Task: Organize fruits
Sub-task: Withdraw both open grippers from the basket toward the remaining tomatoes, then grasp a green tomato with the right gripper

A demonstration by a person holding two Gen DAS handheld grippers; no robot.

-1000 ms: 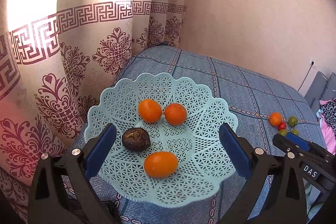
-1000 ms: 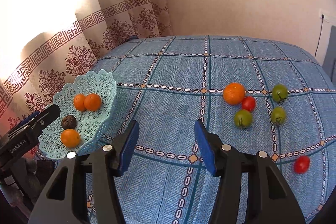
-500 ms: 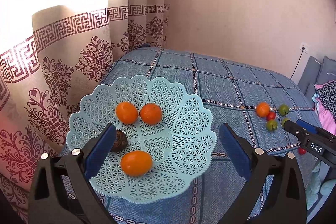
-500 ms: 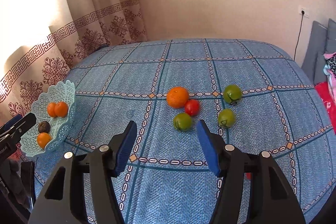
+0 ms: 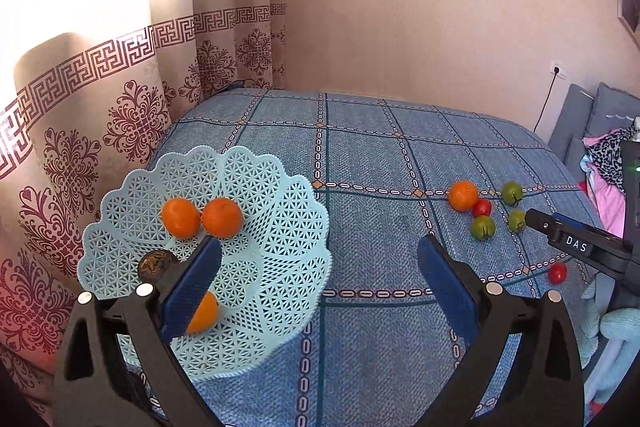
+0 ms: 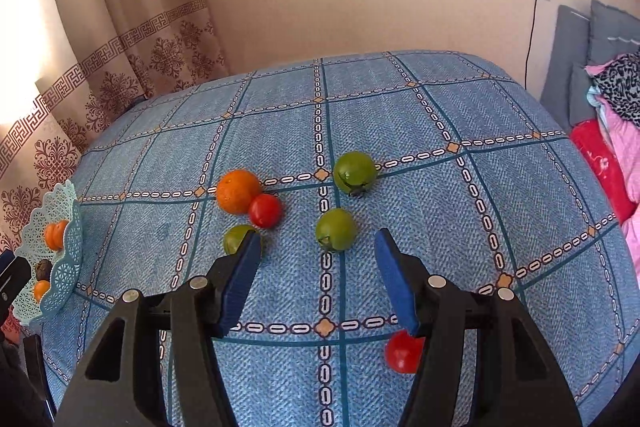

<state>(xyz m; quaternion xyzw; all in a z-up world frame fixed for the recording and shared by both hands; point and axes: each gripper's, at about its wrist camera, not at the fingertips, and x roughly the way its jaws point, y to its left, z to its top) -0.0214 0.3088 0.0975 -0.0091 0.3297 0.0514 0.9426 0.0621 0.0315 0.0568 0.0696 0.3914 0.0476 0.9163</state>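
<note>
With both my left gripper (image 5: 318,275) and right gripper (image 6: 316,277) wide and empty, four fruits lie in the basket (image 6: 70,227) at left, while six fruits (image 6: 335,229) wait mid-frame on the bed.

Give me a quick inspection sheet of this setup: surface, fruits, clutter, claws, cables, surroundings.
Surface: blue checked bedspread, no spills seen.
Job's things: lattice basket holds three oranges and one dark fruit. Loose on the spread: one orange, three green fruits, two red fruits, one partly behind the right claw.
Clutter: pink and leopard-print fabrics at the right edge.
Claws: left claw open, empty, beside the basket; right claw open, empty, near a green fruit.
Cables: black cord plugged into a wall socket.
Surroundings: patterned curtain, plain wall, grey cushions.
</note>
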